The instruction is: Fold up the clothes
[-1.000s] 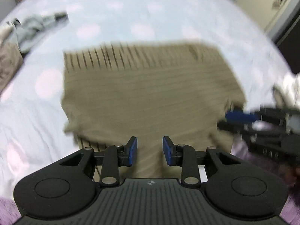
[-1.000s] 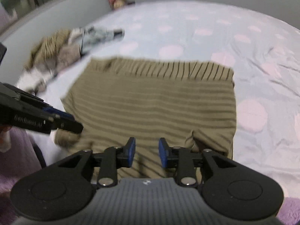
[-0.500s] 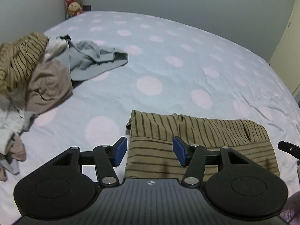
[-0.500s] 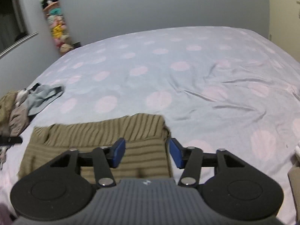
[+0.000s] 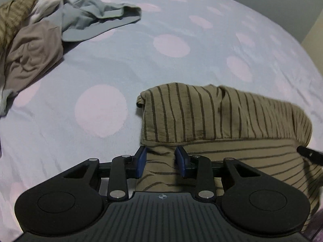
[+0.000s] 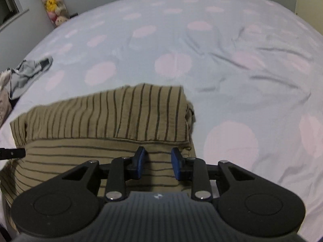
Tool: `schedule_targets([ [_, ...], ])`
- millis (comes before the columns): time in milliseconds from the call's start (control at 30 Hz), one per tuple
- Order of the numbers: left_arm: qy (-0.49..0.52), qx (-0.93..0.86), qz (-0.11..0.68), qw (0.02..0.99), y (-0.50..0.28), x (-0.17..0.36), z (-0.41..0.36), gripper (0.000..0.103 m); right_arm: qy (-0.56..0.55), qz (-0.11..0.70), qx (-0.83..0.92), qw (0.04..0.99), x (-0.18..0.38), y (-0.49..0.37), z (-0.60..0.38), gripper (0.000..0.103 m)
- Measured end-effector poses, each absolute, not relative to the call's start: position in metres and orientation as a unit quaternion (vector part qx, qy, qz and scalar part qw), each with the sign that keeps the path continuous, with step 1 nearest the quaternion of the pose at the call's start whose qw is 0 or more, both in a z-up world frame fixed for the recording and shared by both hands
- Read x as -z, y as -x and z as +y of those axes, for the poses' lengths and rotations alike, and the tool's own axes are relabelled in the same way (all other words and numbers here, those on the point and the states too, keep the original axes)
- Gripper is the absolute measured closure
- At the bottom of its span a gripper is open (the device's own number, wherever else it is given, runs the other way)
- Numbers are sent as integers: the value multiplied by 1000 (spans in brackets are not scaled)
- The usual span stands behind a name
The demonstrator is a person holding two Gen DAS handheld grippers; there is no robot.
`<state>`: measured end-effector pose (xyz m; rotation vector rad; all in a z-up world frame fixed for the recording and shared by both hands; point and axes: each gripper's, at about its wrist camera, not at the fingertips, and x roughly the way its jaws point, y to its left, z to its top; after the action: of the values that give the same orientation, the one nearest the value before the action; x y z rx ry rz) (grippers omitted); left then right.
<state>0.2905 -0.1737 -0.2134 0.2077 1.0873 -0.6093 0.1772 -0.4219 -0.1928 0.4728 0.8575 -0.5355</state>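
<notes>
Olive-brown striped cloth fills the near edge of both wrist views: the striped garment [image 5: 222,119] lies on the polka-dot bed [image 5: 171,46], its far part already doubled over in a thick roll. My left tool [image 5: 160,159] stands at the garment's left corner, my right tool [image 6: 157,160] at its right corner. Both tools have just been closing, and each now has a pinch of the near layer bunched between its blue pads, jaws partly closed on cloth.

I judge the fold to be midway. Done well, the next lift carries both corners together, level and at one pace, so the dark stripes stay parallel and the hem lands square on the roll rather than skewed. Each grip looks shallow, so a hurried pull could slip a corner.

Room is generous ahead: open sheet runs from the roll's far edge to the foot of the bed, creased on the right side. To the left, well apart, a heap of unfolded clothes [image 5: 30,40] with a grey garment [image 5: 97,20] spills toward the middle. Stuffed toys [image 6: 53,6] stand against the far wall.
</notes>
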Motion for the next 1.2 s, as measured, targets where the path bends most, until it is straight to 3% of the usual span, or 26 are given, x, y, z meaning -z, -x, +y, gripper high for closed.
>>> schedule_targets([
  [233,-94,285,489,819,-285,205,-169,73,-236,390,257,852,192,-175,-422,66],
  [333,-80,296,456,835,-281,192,-165,66,-258,342,271,862,184,-162,-426,60],
  [367,-70,304,445,840,-278,187,-162,60,-267,323,275,865,181,-157,-428,56],
  [500,-50,322,414,850,-270,172,-158,54,-299,275,307,861,176,-142,-436,38],
  [767,-7,318,459,829,-282,180,-156,49,-324,308,331,831,189,-149,-448,37],
  [1000,1,296,527,797,-294,207,-155,49,-332,330,319,824,198,-152,-448,28],
  [1200,-15,296,529,795,-292,214,-156,46,-308,354,312,826,202,-161,-443,22],
])
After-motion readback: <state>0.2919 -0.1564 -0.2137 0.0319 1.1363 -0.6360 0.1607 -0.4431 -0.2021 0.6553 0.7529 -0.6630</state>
